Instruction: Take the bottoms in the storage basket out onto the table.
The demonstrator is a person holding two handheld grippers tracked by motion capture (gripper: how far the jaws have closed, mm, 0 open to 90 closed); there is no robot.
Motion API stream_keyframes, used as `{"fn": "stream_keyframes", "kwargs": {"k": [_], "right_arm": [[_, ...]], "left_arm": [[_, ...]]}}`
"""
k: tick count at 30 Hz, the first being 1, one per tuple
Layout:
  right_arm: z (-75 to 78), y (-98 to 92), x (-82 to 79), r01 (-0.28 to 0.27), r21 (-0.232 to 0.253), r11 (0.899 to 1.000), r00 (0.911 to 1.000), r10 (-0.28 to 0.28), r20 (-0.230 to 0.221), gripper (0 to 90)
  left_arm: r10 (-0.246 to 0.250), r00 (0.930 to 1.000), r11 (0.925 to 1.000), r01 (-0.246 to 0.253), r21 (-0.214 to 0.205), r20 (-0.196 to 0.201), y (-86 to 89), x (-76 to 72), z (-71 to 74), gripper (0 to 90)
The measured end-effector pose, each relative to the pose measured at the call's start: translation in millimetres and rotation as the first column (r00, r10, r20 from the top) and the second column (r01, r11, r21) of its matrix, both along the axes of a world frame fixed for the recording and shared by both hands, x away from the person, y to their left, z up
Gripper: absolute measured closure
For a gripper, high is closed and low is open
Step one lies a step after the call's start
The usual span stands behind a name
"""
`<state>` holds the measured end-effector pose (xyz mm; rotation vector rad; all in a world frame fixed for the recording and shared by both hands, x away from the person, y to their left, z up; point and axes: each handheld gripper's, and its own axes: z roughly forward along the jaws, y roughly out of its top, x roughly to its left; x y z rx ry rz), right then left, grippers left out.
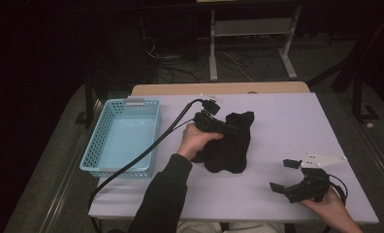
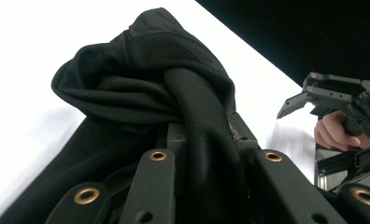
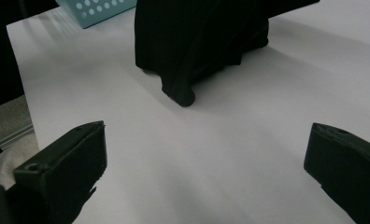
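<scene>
In the middle of the high view, the left gripper (image 1: pixel 229 127) is pinching a fold of the black garment (image 1: pixel 231 145), jaws clamped tight on the fabric, so this looks like the grab-and-lift step. The cloth bunches right between the jaws in the left gripper view and drapes down onto the white table (image 1: pixel 287 121). Next move probably calls for carrying it over to the blue basket (image 1: pixel 103 145) at left of frame. Right gripper (image 1: pixel 289 175) sits lower right, jaws spread wide, holding nothing, well apart from the cloth
</scene>
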<state>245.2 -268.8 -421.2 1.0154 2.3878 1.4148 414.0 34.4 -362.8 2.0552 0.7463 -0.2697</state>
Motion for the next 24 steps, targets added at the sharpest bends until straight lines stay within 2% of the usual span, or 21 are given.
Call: {"fn": "stream_keyframes", "kwargs": {"k": [9,14,18,19,21,23,24], "right_arm": [[0.4,-1.1,0.1,0.004,0.002,1.000,1.0000,-0.004,0.004,0.0],[0.5,-1.1,0.0,0.004,0.003,1.000,1.0000,-0.004,0.004,0.0],[0.4,-0.9,0.0,0.003,0.001,1.000,1.0000,-0.003,0.004,0.0],[0.4,-0.8,0.0,0.003,0.000,1.000,1.0000,-0.003,0.003,0.0],[0.3,-0.8,0.0,0.004,0.000,1.000,1.0000,-0.004,0.003,0.0],[0.3,-0.9,0.1,0.004,0.001,1.000,1.0000,-0.004,0.003,0.0],[0.4,-0.9,0.0,0.004,0.001,1.000,1.0000,-0.004,0.003,0.0]], "left_arm": [[-0.026,0.9995,0.9996,0.027,0.008,-0.016,-8.6,-2.8,-13.4,74.4],[-0.038,0.9993,0.9990,0.038,0.024,0.002,-11.1,-4.9,-16.1,69.8],[-0.044,0.9990,0.9984,0.044,0.036,0.004,-12.6,-6.3,-18.5,62.5],[-0.040,0.9992,0.9983,0.039,0.042,0.011,-13.0,-6.9,-18.8,53.5],[-0.030,0.9993,0.9983,0.028,0.051,0.022,-13.0,-8.0,-18.2,50.2],[-0.012,0.9988,0.9976,0.009,0.069,0.046,-12.6,-9.4,-16.8,40.0],[-0.007,0.9989,0.9971,0.003,0.076,0.047,-12.1,-9.7,-15.8,36.8]]}}
